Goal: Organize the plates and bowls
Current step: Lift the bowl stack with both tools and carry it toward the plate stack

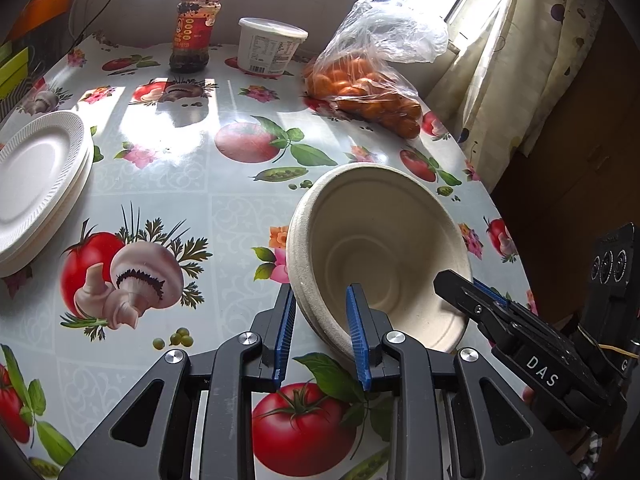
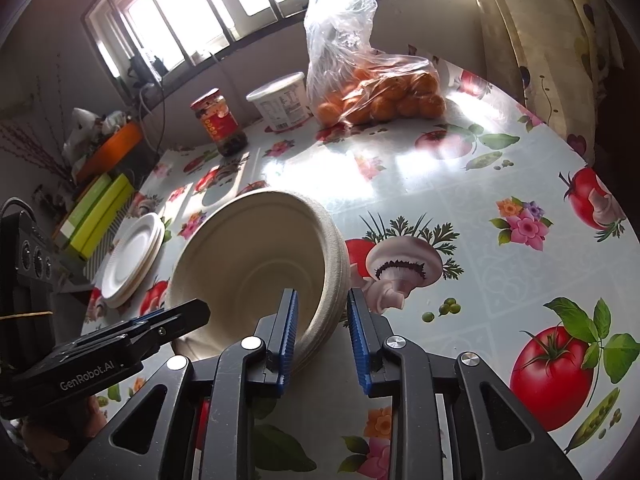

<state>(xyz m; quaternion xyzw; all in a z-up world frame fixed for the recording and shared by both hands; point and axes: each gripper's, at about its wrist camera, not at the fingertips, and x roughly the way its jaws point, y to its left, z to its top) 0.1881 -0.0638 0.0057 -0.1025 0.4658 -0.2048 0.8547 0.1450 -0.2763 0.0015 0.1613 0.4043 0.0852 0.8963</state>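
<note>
The step in hand, as I judge it, is gathering the bowls: the stack of bowls [image 1: 380, 248] is tilted up on its edge on the table [image 1: 192, 184], and each tool straddles one side of its rim. The left gripper [image 1: 322, 336] has 1 finger inside and 1 outside the near wall, and the right gripper [image 2: 322, 340] does the same on the opposite side. Both pairs of fingers are spread with the rim between them; whether the pads already press it I cannot tell.

The next move probably calls for pinching the rim firmly and setting the stack down level, perhaps nearer to the plates.

The rim edges suggest about 3 or 4 nested bowls. To the left of the bowls lies 1 stack of plates [image 1: 36, 184], about 3. Behind the bowls are 1 bag of oranges [image 1: 360, 92], 1 white tub [image 1: 268, 46] and 1 jar [image 1: 194, 30].
</note>
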